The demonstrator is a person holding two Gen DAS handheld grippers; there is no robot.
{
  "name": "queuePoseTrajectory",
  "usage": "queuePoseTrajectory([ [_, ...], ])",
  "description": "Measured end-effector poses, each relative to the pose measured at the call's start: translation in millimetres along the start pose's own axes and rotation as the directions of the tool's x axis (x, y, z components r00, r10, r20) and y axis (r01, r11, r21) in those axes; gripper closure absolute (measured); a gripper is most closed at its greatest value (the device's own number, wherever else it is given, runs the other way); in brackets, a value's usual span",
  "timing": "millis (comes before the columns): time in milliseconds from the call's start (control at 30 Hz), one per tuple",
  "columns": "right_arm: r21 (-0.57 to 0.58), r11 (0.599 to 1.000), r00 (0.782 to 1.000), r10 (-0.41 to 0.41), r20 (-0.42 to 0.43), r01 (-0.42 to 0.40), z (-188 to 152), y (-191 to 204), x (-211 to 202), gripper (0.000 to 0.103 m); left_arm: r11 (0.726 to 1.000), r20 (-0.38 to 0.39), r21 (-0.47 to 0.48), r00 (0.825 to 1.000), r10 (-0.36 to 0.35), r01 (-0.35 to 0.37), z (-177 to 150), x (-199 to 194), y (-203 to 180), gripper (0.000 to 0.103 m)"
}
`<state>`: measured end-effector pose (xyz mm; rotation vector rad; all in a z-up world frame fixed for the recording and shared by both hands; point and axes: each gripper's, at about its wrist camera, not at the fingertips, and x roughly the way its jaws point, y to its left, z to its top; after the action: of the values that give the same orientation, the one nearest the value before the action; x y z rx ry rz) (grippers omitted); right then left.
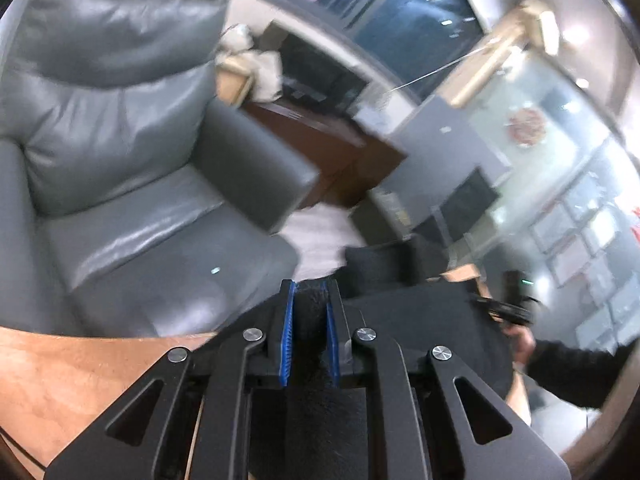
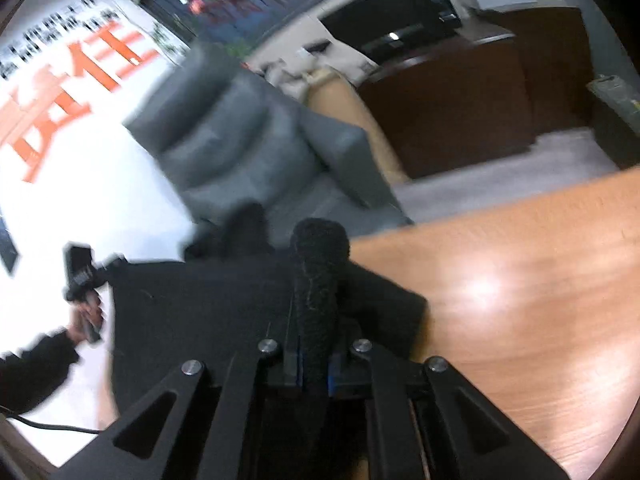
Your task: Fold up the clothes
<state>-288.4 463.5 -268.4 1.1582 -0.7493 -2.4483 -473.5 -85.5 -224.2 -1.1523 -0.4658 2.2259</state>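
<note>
A: Left wrist view: black garment stretched in the air above the wooden table, left gripper clamped on one bunched edge.
B: Right gripper pinches the other. Mid-fold, likely; next, lower it flat, edges aligned.

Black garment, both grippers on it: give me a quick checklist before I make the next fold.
1. Left gripper pinching the black garment: ok.
2. Right gripper pinching a bunched roll of it: ok.
3. Cloth spread between the two grips: ok.
4. Bare wooden table to lay it on: ok.
5. Hem and sleeves hanging evenly: cannot tell, hidden.
6. Views sharp: not ok, blurred.
</note>
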Motion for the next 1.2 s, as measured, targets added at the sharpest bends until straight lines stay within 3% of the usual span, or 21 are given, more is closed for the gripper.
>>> queuePoseTrajectory([
  [133,0.032,0.998,0.997,-0.052,0.053,0.050,-11.1,-9.4,-8.1,0.095,0.995,-0.084,-0.014,0.992,0.098,-0.100,-4.6,43.7,18.3,0.090],
  [367,0.057,0.995,0.996,-0.088,0.032,0.086,-29.4,-8.2,-15.1,0.096,0.990,-0.071,0.017,0.988,0.139,-0.138,-21.8,45.0,15.5,0.090],
  [567,0.082,0.995,0.999,-0.052,0.003,0.051,-66.3,12.9,-23.9,0.096,0.988,-0.093,-0.014,0.984,0.154,-0.156,-78.8,-1.5,13.5,0.090],
  [733,0.002,0.999,0.993,-0.032,-0.116,0.032,-104.3,51.4,-34.1,0.096,0.978,-0.144,-0.047,0.970,0.196,-0.205,-164.2,-75.5,2.8,0.090],
  [900,-0.083,0.997,0.968,-0.031,-0.247,0.011,-144.4,91.8,-48.0,0.097,0.963,-0.199,-0.090,0.952,0.233,-0.255,-240.0,-136.8,-11.9,0.090],
  [967,-0.104,0.994,0.960,-0.042,-0.278,0.014,-152.5,105.2,-53.1,0.095,0.962,-0.182,-0.102,0.956,0.231,-0.252,-248.9,-153.3,-16.9,0.090],
  [1067,-0.123,0.992,0.982,0.002,-0.188,-0.026,-138.6,123.1,-78.7,0.096,0.970,-0.114,-0.107,0.972,0.206,-0.218,-246.6,-177.1,-27.5,0.091],
  [1200,-0.170,0.985,0.991,0.016,-0.136,-0.039,-126.7,128.8,-102.9,0.096,0.991,-0.018,0.003,0.991,0.135,-0.135,-222.8,-188.8,-63.6,0.091],
])
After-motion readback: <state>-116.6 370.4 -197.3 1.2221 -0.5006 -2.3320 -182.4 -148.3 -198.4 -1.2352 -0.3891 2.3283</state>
